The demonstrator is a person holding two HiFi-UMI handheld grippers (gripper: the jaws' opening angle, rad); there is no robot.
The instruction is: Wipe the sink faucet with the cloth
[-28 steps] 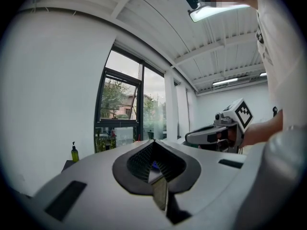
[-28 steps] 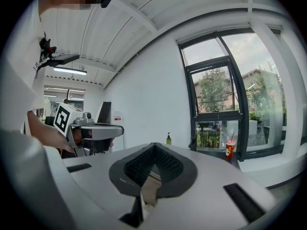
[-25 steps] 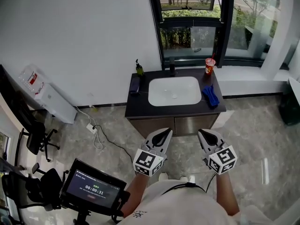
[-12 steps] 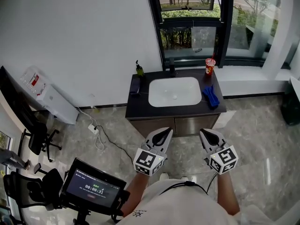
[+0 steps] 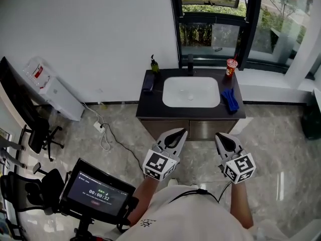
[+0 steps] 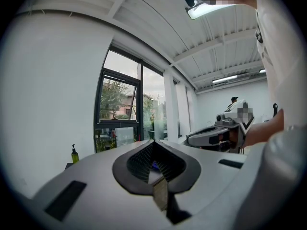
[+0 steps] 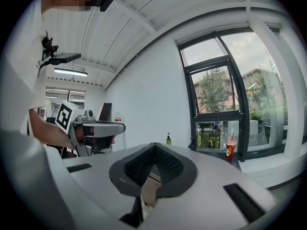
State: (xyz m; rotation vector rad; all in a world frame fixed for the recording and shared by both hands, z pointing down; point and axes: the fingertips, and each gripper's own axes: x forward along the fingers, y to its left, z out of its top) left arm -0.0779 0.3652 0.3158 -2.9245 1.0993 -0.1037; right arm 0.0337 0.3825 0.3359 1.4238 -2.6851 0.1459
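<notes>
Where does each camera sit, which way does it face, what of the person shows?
Head view: on the person's head, steeply down at the white rectangular sink and blue cloth; left tool, right tool, forearms show.
Left gripper view: on the left tool, towards the dark-framed window; right tool, forearm show.
Right gripper view: on the right tool, towards the window; left tool shows.
Shared: green soap bottle in both gripper views.

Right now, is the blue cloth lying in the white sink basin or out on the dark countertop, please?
Out: the blue cloth lies on the dark countertop, right of the white sink basin.
</notes>
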